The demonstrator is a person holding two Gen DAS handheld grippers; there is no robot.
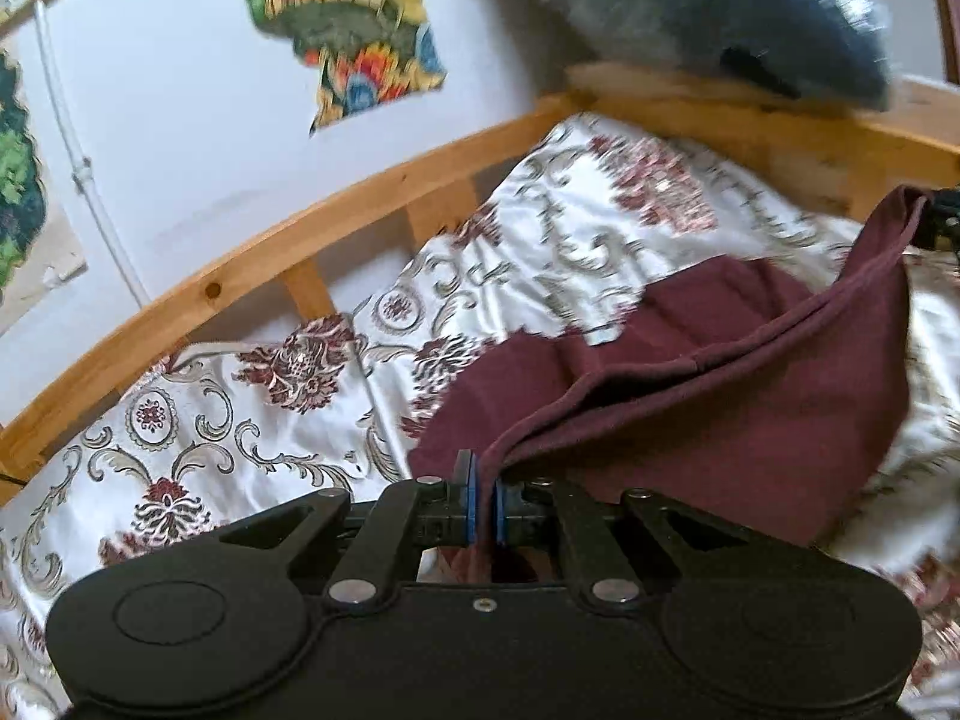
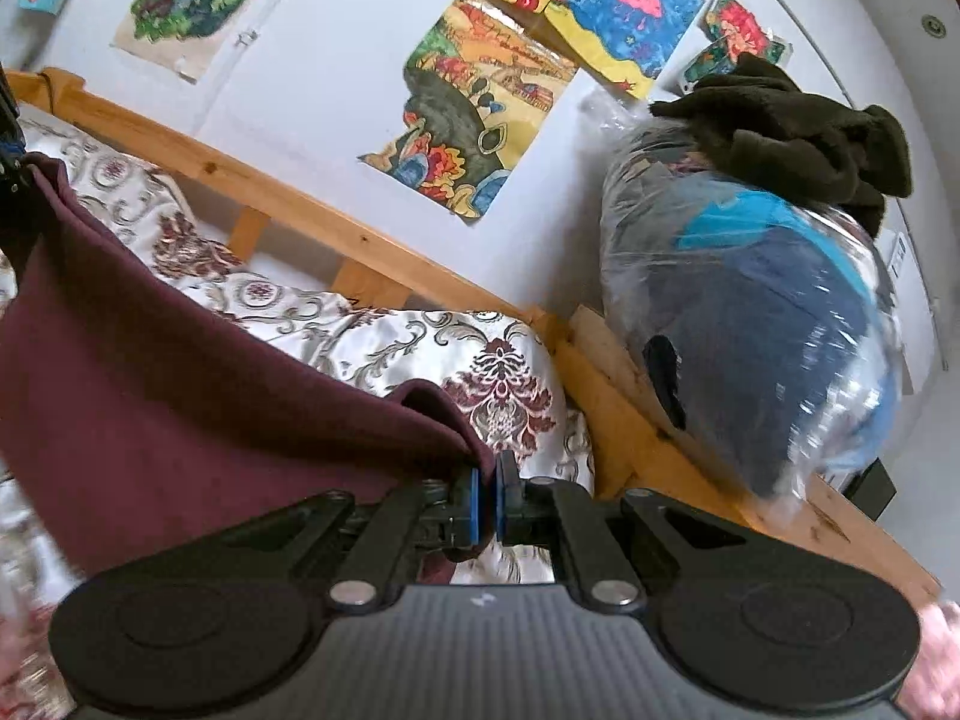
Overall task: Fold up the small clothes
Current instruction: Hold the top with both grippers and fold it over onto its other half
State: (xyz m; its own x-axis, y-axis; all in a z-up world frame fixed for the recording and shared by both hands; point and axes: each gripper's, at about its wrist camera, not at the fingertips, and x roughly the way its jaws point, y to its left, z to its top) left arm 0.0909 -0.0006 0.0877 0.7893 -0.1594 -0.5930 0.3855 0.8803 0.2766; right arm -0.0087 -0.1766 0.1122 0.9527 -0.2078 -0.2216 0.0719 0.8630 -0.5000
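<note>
A maroon garment point(image 1: 720, 384) hangs lifted above a patterned bedspread point(image 1: 240, 420). My left gripper point(image 1: 485, 495) is shut on one corner of its upper hem, blue pads pressed on the cloth. The hem runs up and right to my right gripper point(image 1: 942, 219), seen at the frame's right edge. In the right wrist view my right gripper point(image 2: 487, 501) is shut on the other corner of the maroon garment point(image 2: 168, 390). The cloth stretches left to my left gripper point(image 2: 12, 144), partly cut off. The garment's lower part rests on the bedspread point(image 2: 480, 360).
A wooden bed rail point(image 1: 288, 240) runs behind the bedspread against a white wall with paintings point(image 2: 474, 114). A plastic-wrapped bundle point(image 2: 762, 324) with a dark cloth point(image 2: 798, 126) on top sits on the wooden ledge point(image 2: 660, 438) at the bed's end.
</note>
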